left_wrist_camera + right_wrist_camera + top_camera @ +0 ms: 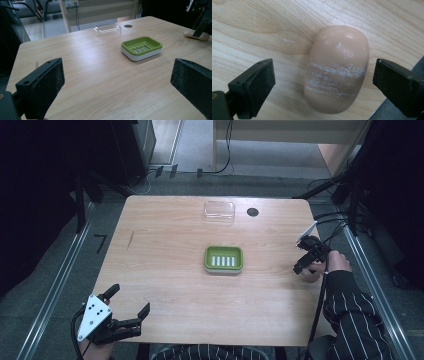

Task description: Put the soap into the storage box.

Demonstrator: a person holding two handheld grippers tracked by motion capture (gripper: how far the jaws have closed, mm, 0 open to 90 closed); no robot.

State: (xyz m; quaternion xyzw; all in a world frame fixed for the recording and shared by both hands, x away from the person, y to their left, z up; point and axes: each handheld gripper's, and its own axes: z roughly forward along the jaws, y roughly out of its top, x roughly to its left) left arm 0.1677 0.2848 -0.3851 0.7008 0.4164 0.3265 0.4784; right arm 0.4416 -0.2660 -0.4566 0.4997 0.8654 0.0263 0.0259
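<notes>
A smooth, rounded, peach-coloured bar of soap (337,70), scuffed with white streaks across its middle, lies on the pale wooden desk (165,270) close to its right edge. The right gripper (323,87) hangs directly over it, jaws spread wide, one on each side of the bar and neither touching it. The likely step in hand is the approach to a grasp: the gripper is lined up but has not yet closed.

At the middle of the desk sits a green, slotted plastic soap dish on a white base (223,259), with nothing in it, and farther back lies a clear plastic lid (219,212) beside a small dark round hole cover (252,212). The left gripper (129,307) waits at the near left corner, jaws apart and holding nothing.

The next move appears to call for lowering until the pads flank the bar's sides, then closing gently across its narrow width; the rounded, slick-looking surface could squirt out under a hard or off-centre squeeze. The dish seems its probable destination.
</notes>
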